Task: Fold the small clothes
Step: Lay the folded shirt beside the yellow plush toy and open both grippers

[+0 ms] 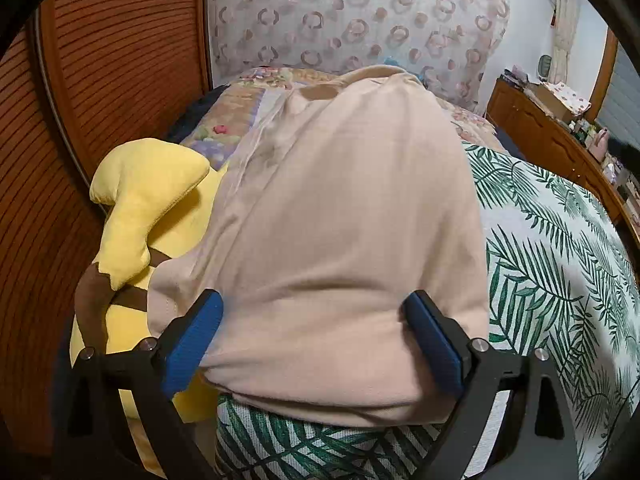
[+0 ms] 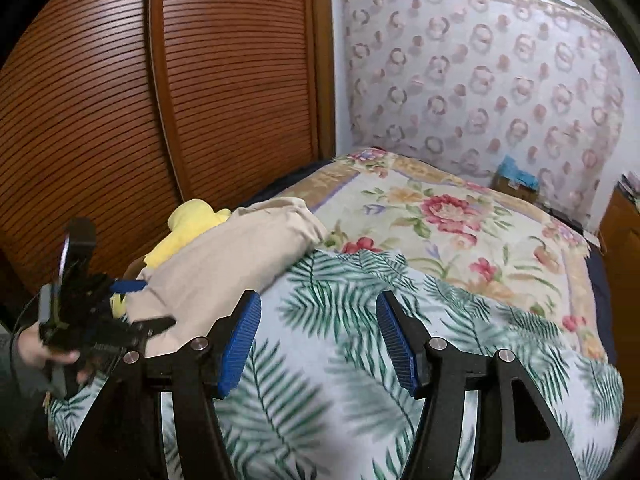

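Observation:
A beige garment (image 1: 340, 240) lies folded in a long strip on the palm-leaf sheet (image 1: 560, 260). It also shows in the right wrist view (image 2: 224, 268), at the left. My left gripper (image 1: 312, 312) is open, its blue pads either side of the garment's near end, just above it. It shows in the right wrist view (image 2: 120, 304) too, held by a hand. My right gripper (image 2: 318, 312) is open and empty over bare palm-leaf sheet (image 2: 340, 360), to the right of the garment.
A yellow and brown plush toy (image 1: 148, 208) lies against the garment's left side. A floral quilt (image 2: 440, 216) covers the far bed. Slatted wooden wardrobe doors (image 2: 160, 80) stand at the left. A wooden dresser (image 1: 552, 136) with clutter is at the right.

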`<state>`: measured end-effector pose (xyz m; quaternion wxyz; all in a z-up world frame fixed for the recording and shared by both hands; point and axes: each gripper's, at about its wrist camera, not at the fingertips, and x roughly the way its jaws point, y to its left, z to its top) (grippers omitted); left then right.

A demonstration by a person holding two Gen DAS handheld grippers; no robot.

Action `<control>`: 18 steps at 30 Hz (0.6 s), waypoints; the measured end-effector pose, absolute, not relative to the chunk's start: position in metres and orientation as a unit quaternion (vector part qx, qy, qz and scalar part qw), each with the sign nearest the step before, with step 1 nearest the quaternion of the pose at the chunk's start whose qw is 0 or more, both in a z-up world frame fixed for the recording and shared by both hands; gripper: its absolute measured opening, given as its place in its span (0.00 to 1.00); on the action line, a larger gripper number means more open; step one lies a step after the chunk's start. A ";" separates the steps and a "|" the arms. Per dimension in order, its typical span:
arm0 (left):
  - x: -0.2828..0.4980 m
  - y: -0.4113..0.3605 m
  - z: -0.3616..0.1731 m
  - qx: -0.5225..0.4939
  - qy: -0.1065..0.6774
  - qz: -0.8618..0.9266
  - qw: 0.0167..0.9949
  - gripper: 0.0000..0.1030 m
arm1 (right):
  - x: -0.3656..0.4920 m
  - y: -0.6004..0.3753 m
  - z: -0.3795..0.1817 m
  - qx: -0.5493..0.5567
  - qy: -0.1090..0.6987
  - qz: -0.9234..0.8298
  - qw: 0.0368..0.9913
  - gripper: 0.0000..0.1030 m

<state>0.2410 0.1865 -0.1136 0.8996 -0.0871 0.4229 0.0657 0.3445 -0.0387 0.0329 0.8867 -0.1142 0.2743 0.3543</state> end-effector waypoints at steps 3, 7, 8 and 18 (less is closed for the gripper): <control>0.241 0.186 -0.113 -0.078 0.422 0.070 0.901 0.91 | 0.322 -0.057 0.037 -0.109 0.271 0.348 0.891 0.61; 0.239 0.181 -0.111 -0.060 0.415 0.075 0.905 0.91 | 0.287 -0.079 0.040 -0.103 0.266 0.336 0.898 0.61; 0.237 0.180 -0.109 -0.057 0.409 0.076 0.908 0.90 | 0.280 -0.084 0.040 -0.102 0.265 0.334 0.899 0.61; 0.188 0.125 -0.053 -0.043 0.325 0.042 0.944 0.89 | 0.214 -0.125 0.048 -0.076 0.257 0.301 0.915 0.76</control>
